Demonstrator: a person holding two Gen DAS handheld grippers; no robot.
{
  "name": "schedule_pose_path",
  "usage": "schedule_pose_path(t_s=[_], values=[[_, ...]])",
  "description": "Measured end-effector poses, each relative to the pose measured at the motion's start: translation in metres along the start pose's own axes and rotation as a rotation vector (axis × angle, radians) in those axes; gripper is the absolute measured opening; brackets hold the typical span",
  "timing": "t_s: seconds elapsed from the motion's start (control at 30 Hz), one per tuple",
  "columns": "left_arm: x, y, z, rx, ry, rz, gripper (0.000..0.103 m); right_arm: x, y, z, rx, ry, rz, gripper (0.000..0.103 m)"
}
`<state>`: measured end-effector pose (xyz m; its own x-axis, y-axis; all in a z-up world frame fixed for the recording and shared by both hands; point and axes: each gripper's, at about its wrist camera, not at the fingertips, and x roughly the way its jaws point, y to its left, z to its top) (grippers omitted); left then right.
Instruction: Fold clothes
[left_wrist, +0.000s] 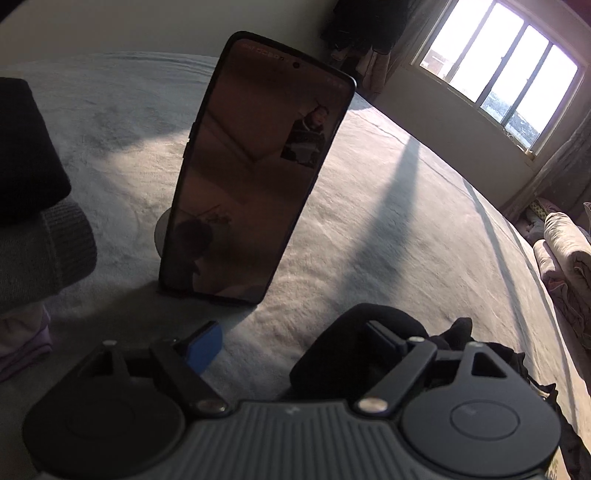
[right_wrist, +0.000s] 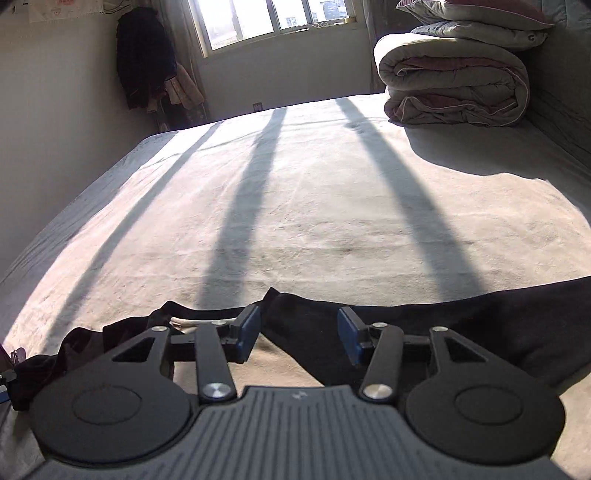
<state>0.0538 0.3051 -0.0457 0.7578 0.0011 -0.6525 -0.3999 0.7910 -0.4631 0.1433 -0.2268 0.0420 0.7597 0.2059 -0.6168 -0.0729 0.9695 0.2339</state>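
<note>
Sunlit bed (left_wrist: 369, 229), phone (left_wrist: 255, 166) propped upright: nearer than the phone, left gripper (left_wrist: 295, 354) gapes, dark garment (left_wrist: 354, 332) bunched round one finger. Right view: right gripper (right_wrist: 297, 332) wide, empty, over the limp cloth; pinch an edge.

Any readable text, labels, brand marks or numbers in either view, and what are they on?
No text reads clearly.
Phone: status-bar characters at the screen's top edge, too blurred.
Wall paper: reddish marks, too small.
Right claw: small pale mark on its grey body, illegible.
</note>
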Motion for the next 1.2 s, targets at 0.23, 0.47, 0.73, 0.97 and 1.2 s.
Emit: schedule_pose_path(t_s=[0.23,0.47,0.73,0.97,1.2], values=[[0.018,0.024,0.002,-0.133,0.148,-0.268,0.011,0.028,0.136,-0.038,-0.130,0.130,0.280,0.052],[0.025,0.006,-0.002,-0.268,0.206,-0.554,0.008,0.034,0.233,-0.085,-0.215,0.204,0.443,0.054],[0.021,-0.014,-0.005,-0.307,0.179,-0.695,0.008,0.039,0.285,-0.094,-0.245,0.173,0.537,0.061],[0.004,-0.032,0.001,-0.199,-0.020,-0.658,0.009,0.062,0.291,-0.076,-0.157,0.147,0.617,0.006],[-0.008,-0.028,0.008,-0.220,-0.166,-0.568,0.018,0.080,0.298,-0.038,-0.127,0.116,0.618,0.003]])
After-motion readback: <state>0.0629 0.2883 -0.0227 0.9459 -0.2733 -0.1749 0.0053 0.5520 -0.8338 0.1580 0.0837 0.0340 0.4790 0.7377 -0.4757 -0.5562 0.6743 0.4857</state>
